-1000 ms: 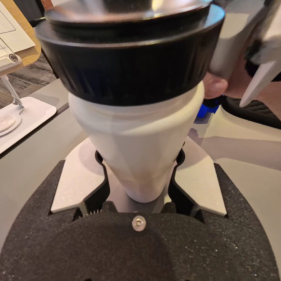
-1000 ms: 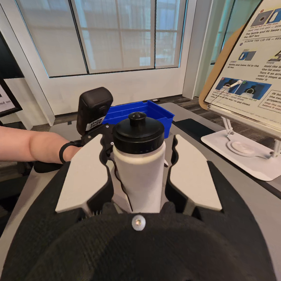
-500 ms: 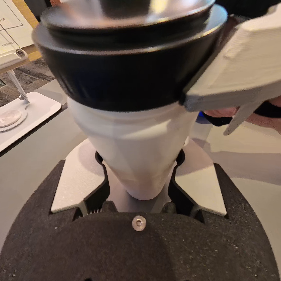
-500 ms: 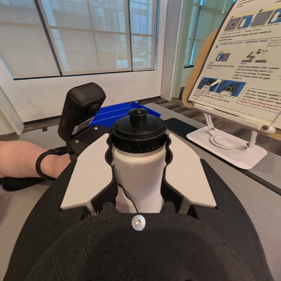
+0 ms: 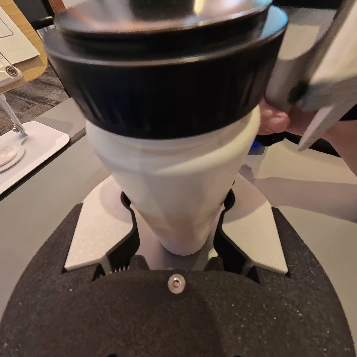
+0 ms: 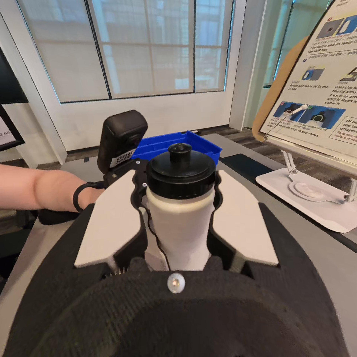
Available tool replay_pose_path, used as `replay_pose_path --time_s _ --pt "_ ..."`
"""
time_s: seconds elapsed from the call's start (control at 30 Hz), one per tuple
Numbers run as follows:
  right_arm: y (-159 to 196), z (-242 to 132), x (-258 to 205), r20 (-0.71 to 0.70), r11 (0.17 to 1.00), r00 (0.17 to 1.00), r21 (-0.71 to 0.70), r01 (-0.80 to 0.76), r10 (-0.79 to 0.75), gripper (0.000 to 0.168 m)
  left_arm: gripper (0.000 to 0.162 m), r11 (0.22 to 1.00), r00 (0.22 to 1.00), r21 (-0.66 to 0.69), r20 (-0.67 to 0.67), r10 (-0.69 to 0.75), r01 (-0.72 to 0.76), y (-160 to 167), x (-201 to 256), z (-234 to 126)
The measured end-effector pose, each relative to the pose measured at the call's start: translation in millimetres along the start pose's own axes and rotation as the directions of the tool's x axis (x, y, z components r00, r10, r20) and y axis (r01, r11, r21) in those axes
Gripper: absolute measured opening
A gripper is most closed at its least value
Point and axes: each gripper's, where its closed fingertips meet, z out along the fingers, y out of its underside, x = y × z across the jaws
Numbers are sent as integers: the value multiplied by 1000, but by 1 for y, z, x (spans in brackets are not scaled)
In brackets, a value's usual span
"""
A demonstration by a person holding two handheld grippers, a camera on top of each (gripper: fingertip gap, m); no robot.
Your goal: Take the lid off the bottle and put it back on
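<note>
**Right jaws let go of the lid; left jaws hold the bottle**

Half a second ago the right gripper [image 6: 178, 179] was clamped on the black lid [image 6: 180, 173]. Now its two fingers stand slightly apart from it, one on each side, with a thin gap most visible on the left. The lid sits on the bottle neck with no gap showing under it.

There is one bottle, one lid, two grippers, one bin and one stand.

From the left in the right wrist view, a person's hand [image 6: 58, 191] reaches in from the tabletop's [image 6: 309, 260] left edge, holding the left gripper [image 5: 177, 202]. Its jaws are closed on the lower body of the white bottle [image 6: 179, 222], as they were before. The bottle stands upright at the middle of the tabletop.

Behind the bottle, toward the far edge, lies the blue bin [image 6: 202, 143]. Its inside is not visible from here.

At the right edge a white stand [image 6: 309, 201] carries a printed instruction sheet [image 6: 318, 87].
</note>
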Motion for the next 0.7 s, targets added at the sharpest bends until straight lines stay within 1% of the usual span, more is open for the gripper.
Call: replay_pose_path --time_s 0.03,0.07,0.2,0.3,0.4,0.47,0.53,0.57,0.7 --pt "1 1 2 -23 1000 999 -10 22 -22 75 97 1000 1000 -1 -2 2 -2 0 1 0" --pt "2 2 3 -46 999 998 -13 39 -40 70 97 1000 1000 -2 -2 2 -2 0 1 0" --pt "1 3 5 -115 1000 993 3 19 -19 70 97 1000 1000 -7 20 -6 6 1 -2 -1" --pt "1 6 7 -242 998 969 6 57 -54 70 97 1000 998 -12 53 -17 17 1 -5 -1" --pt "1 8 8 -372 998 927 26 63 -49 70 97 999 996 -18 80 -27 28 2 -9 -2" --pt "1 10 9 -418 997 907 29 78 -59 70 97 999 996 -19 85 -29 31 3 -11 -3" --pt "2 10 8 -402 994 911 12 106 -92 71 97 999 997 -20 78 -28 30 3 -11 -3" --pt "2 8 6 -371 994 924 16 104 -91 71 97 999 997 -18 73 -27 28 2 -11 -3" --pt "-12 -6 5 -210 993 978 116 27 -2 74 97 1000 999 -15 41 -18 18 2 -9 -2"
